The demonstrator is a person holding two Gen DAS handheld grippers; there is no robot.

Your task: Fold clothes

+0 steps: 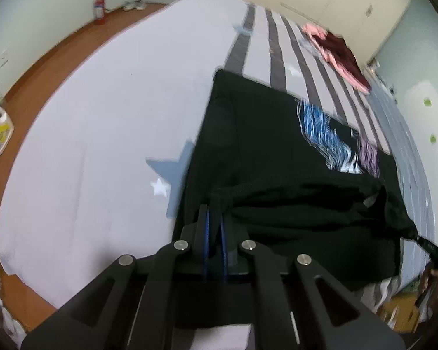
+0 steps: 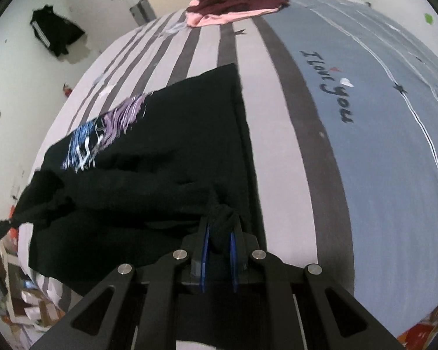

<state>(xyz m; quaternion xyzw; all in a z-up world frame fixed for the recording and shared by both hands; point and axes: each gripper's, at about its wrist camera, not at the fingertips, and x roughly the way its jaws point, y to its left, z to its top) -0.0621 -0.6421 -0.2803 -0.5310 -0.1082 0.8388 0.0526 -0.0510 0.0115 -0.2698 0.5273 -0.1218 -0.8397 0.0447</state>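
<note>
Black fabric, a black T-shirt point(image 1: 265, 151) with a blue and purple print, lay partly spread on the bed point(image 1: 102, 116), its far half flat across the striped cover and its near edge lifted. The left gripper point(image 1: 215, 218) was clenched on one near corner of the garment, and the right gripper point(image 2: 219, 230) was clenched on the other, with bunched cloth visible between the blue fingers point(image 2: 205, 242). The step in hand appeared to be a fold of the near half over the far half. The next move likely called for both corners to be carried forward level and together, laid on the far edge with hems aligned, and only then released. A pile of pink and maroon clothes point(image 2: 233, 5) waited near the far end of the bed.
</note>
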